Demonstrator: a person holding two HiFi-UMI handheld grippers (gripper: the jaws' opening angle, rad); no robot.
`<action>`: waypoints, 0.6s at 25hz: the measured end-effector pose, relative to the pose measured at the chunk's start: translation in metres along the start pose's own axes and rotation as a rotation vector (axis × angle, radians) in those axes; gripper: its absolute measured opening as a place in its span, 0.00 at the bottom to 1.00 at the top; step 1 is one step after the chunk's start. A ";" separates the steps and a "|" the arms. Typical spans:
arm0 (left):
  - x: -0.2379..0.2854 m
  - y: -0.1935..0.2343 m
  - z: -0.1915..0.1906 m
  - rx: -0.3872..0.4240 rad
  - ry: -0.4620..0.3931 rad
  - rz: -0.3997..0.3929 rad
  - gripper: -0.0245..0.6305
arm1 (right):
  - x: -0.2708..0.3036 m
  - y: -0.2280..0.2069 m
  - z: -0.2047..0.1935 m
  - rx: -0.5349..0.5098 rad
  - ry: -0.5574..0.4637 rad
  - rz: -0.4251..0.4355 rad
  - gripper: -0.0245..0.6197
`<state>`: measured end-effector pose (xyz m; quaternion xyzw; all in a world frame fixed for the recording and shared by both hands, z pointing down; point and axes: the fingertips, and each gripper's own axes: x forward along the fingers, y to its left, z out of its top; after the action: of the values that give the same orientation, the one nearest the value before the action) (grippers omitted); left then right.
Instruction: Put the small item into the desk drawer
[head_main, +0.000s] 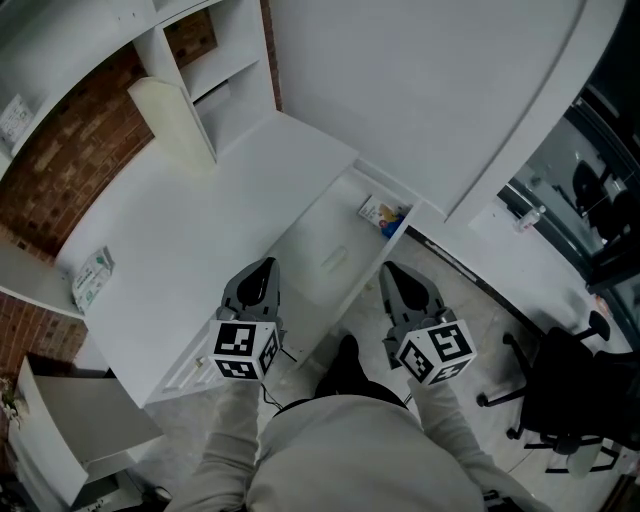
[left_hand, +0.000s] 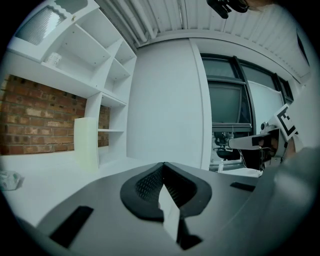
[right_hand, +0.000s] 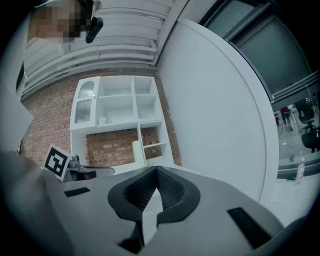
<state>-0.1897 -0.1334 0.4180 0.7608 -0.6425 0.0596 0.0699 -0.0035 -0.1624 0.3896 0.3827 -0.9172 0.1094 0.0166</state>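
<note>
Smooth white desk (head_main: 190, 230), shallow rectangular drawer (head_main: 320, 232) pulled open, small colourful flat packet (head_main: 383, 213) in the drawer's far right corner, its long axis too small to read, left tongs (head_main: 258, 280) and right tongs (head_main: 398, 282) at the drawer's near end, both closed on nothing, ribbed black pads (left_hand: 145, 184).

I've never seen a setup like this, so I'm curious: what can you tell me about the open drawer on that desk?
The drawer is white like the desk and stands pulled out from the desk's side, just ahead of the person. It looks like a shallow, open-topped box with thin walls. Its floor is mostly bare; a small colourful packet lies in its far corner. What the packet is cannot be made out.
</note>
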 end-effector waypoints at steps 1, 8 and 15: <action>-0.003 0.000 0.001 -0.001 -0.004 0.005 0.07 | -0.001 0.000 0.000 -0.004 -0.001 -0.002 0.08; -0.022 -0.001 0.005 -0.011 -0.024 0.020 0.07 | -0.010 0.006 0.002 -0.043 -0.008 -0.013 0.08; -0.034 -0.001 0.009 -0.024 -0.043 0.036 0.07 | -0.014 0.014 0.003 -0.058 -0.010 0.003 0.08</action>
<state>-0.1946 -0.1022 0.4036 0.7494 -0.6580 0.0365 0.0642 -0.0033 -0.1434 0.3820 0.3810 -0.9207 0.0811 0.0230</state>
